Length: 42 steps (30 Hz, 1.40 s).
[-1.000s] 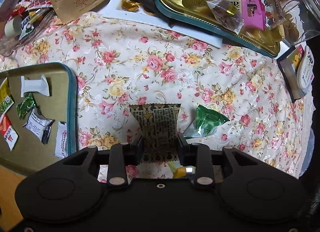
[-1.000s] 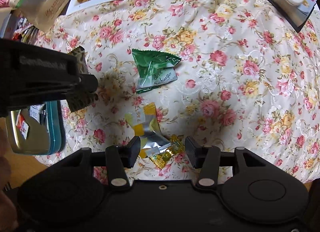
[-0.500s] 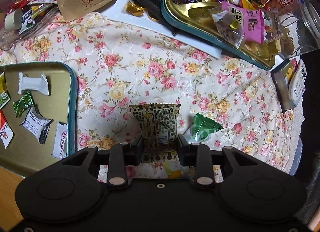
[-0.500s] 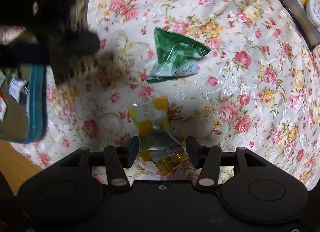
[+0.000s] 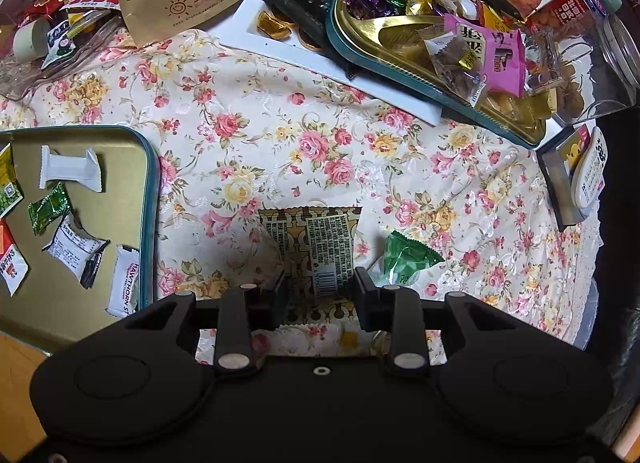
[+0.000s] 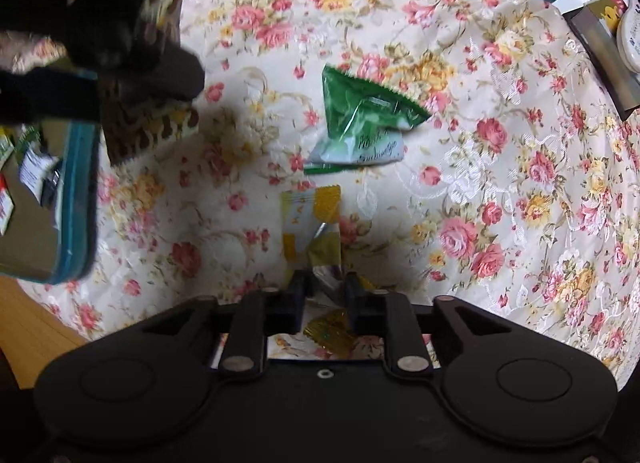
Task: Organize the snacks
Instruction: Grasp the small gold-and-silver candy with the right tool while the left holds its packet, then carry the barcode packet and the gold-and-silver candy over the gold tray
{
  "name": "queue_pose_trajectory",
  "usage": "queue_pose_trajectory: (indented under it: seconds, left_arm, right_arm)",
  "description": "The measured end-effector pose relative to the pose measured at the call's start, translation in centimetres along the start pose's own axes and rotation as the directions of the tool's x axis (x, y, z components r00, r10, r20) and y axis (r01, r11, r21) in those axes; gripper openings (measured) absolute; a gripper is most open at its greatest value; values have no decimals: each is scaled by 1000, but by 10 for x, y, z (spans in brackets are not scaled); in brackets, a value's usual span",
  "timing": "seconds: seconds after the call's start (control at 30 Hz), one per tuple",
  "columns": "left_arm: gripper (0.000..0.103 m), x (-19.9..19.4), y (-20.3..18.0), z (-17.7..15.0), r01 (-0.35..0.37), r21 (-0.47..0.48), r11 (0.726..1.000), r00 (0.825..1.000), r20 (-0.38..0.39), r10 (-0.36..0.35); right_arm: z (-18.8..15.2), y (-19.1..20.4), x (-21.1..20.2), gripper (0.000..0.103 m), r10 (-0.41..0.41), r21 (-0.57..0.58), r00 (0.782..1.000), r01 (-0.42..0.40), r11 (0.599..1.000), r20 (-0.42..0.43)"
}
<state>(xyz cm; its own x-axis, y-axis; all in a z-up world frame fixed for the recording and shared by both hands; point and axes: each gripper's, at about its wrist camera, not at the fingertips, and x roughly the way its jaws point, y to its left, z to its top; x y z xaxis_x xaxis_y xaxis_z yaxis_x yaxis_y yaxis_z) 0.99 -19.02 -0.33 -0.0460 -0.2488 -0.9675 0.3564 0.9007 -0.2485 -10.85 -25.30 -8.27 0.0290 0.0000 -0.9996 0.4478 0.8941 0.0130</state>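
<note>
A: Where are your hands?

B: Your left gripper (image 5: 320, 295) points steeply down over the floral-clothed counter (image 5: 280, 135). It is clamped on the brown-and-gold patterned snack packet with the printed label (image 5: 316, 251), one pad on each long edge. The packet's long axis runs straight out along the fingers, its crimped far end pointing away from you.

A: And the right one?

B: Your right gripper (image 6: 326, 295) points almost straight down. Its jaws have pinched together on the near end of the yellow-and-white sweet wrapper (image 6: 310, 231). That wrapper runs lengthwise away from the fingers, its serrated yellow end farthest out, toward the green foil sachet (image 6: 364, 123).

A: Where does the sachet lie?

B: Flat on the cloth, just beyond the yellow wrapper and apart from it, its toothed edge turned to the upper right in the right wrist view. A small gold foil sweet (image 6: 328, 333) sits under your right gripper, close to its body.

A: And the tray?

B: The teal-rimmed gold metal tray (image 5: 150, 199) is to the left of your left gripper, with several small packets inside. A second gold tray heaped with sweets (image 5: 400, 59) lies at the far side.
</note>
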Motion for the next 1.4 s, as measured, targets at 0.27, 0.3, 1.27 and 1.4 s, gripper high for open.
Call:
queue_pose_trajectory:
  seconds: [0.27,0.3,1.27,1.4]
  left_arm:
    - [42,-3,-1,1,7,-10,1000,1000,7,-6]
    - [42,-3,-1,1,4,-10,1000,1000,8,-4]
    - [42,-34,39,-4,-107,-114,988,986,118,121]
    - [42,-47,69,-4,-160,-185,970,970,152,189]
  right_arm:
    - [13,-32,-25,14,40,101,997,-47,994,64]
    - [14,-39,-30,14,63,125,996,-71,990,70]
    - [18,-55,-98,13,145,201,957,-198,959,253]
    - [22,-28,-108,13,180,143,944,-226,964,276]
